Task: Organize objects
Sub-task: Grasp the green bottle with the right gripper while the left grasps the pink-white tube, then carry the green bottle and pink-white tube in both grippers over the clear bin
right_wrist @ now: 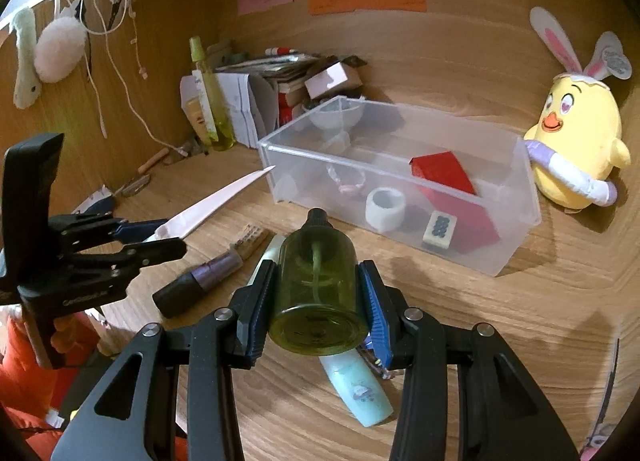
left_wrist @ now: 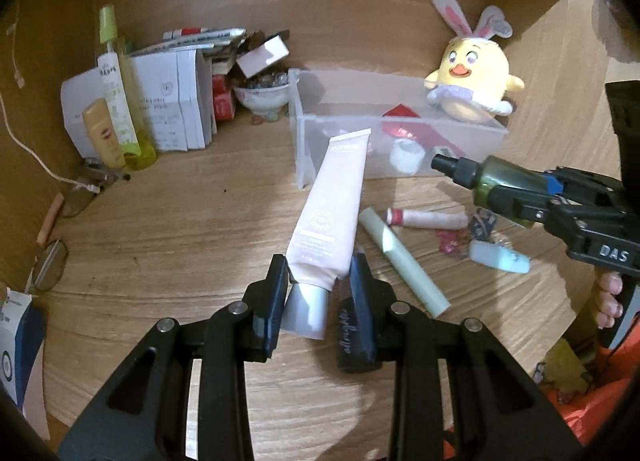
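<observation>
Left wrist view: one pink cream tube (left_wrist: 334,213) is clamped near its silver cap by the left gripper (left_wrist: 318,281), its long axis running forward, crimped end pointed at the clear plastic bin (left_wrist: 304,141). Right wrist view: one green spray bottle (right_wrist: 316,289) is held between the fingers of the right gripper (right_wrist: 318,301), base toward the camera, black nozzle aimed at the bin. Both grippers are held level above the wooden desk (right_wrist: 480,301). Inside the bin are seen one red box (right_wrist: 448,173), one white ring-shaped roll (right_wrist: 386,207) and one mahjong tile (right_wrist: 439,230). Beyond, one yellow chick plush (right_wrist: 576,149) is touching the bin's far end.
</observation>
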